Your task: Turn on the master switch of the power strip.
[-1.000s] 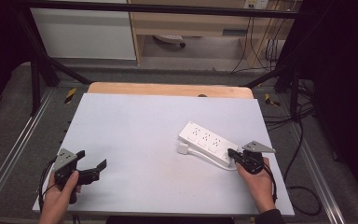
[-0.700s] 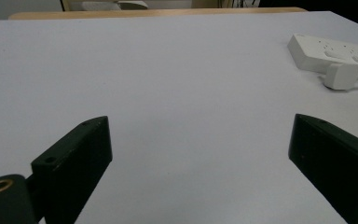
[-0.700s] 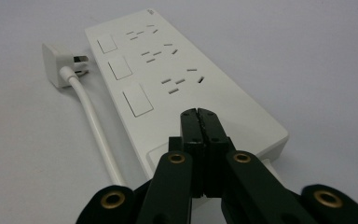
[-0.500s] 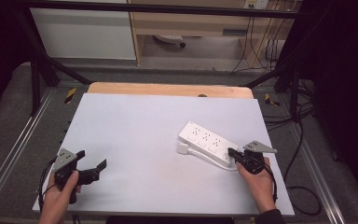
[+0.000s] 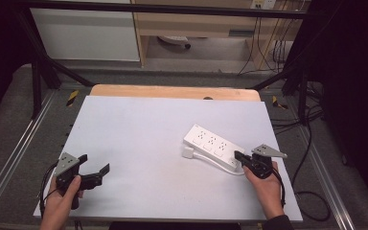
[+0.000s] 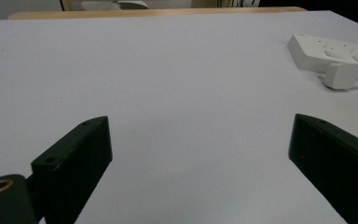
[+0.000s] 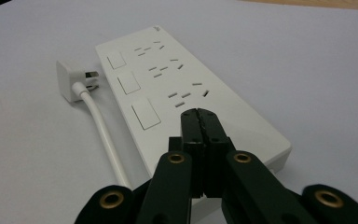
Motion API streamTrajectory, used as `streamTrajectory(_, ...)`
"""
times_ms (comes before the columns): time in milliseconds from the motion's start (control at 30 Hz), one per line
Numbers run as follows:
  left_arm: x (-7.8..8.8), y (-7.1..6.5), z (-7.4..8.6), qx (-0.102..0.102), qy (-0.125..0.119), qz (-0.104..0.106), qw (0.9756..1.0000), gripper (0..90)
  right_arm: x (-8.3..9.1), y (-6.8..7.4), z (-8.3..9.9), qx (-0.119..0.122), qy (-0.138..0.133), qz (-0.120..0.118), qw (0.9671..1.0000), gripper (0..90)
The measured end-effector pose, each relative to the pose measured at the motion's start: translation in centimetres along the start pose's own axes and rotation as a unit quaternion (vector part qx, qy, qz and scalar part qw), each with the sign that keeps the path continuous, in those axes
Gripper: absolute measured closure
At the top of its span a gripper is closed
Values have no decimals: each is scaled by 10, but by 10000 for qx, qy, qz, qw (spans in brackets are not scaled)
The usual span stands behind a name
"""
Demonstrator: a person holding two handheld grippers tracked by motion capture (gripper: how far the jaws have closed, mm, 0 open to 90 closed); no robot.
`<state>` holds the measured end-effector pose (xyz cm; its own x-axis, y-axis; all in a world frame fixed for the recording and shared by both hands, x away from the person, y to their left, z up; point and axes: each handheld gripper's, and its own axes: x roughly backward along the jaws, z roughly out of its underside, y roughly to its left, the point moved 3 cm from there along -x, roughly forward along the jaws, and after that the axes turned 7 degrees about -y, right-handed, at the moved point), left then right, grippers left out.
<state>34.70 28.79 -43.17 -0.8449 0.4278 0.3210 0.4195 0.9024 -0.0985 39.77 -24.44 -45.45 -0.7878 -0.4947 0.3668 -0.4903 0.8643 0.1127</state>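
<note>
A white power strip [image 5: 213,146] [image 7: 182,88] [image 6: 328,51] lies on the pale table right of centre, with its white plug [image 5: 188,153] [image 7: 70,79] [image 6: 342,76] and cable beside it. My right gripper [image 5: 240,157] [image 7: 200,116] is shut with nothing between its jaws, and its tips hover over the near end of the strip. My left gripper [image 5: 98,175] [image 6: 198,163] rests at the front left of the table, its jaws wide open over bare table top.
The table sheet [image 5: 148,134] ends in a wooden strip [image 5: 172,92] at the far edge. Metal frame rails [image 5: 14,148] run along both sides. Cables [image 5: 311,191] hang off the right side. Shelving [image 5: 196,24] stands beyond the table.
</note>
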Motion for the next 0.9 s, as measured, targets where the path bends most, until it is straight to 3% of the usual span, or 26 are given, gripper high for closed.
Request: streamTrajectory(900,0,0,0,2,8,9,10000,60,2,3,-4,-94,-186,-126,9997,781)
